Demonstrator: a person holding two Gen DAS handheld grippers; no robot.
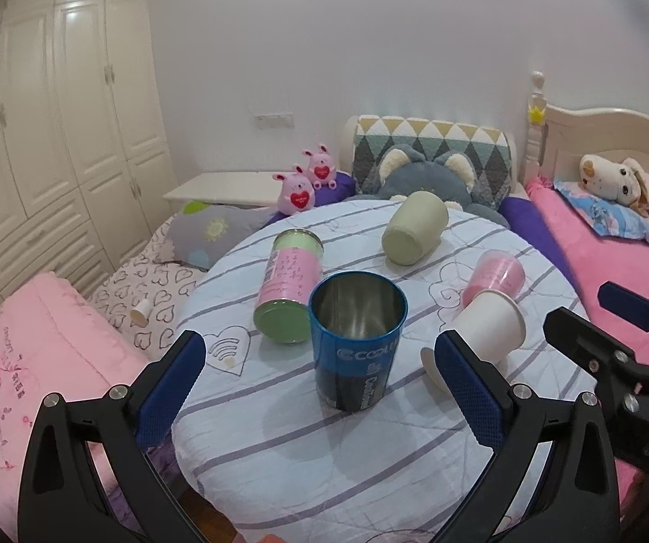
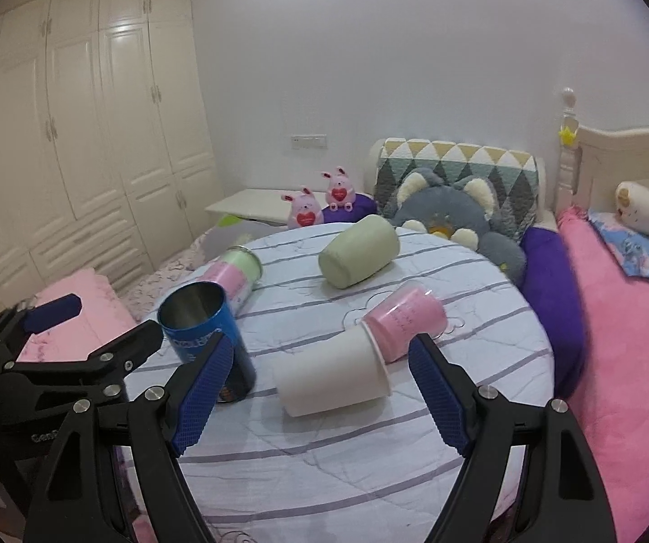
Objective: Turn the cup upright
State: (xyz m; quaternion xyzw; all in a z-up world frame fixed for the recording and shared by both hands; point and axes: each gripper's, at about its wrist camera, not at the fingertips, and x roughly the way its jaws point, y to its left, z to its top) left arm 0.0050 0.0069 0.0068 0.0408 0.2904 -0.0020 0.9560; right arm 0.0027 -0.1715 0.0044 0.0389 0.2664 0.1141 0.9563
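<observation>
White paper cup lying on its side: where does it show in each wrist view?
Left wrist view: the white paper cup lies right of centre, just past the left tongs' right finger, mouth facing right.
Right wrist view: it lies centre, between the right tongs' fingers, base toward the camera.
Shared landmark: the upright blue metal cup, left of it in both.

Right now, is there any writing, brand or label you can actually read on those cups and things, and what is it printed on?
"COOL", after a round logo mark: on the upright blue metal cup; the word runs on out of sight.
Smaller white vertical print lower on that cup: too blurred to read.
Print on the tipped pink and green can: too small.
Print on the pink cup: blurred.
Embroidered characters on the pink quilt: unreadable.
</observation>
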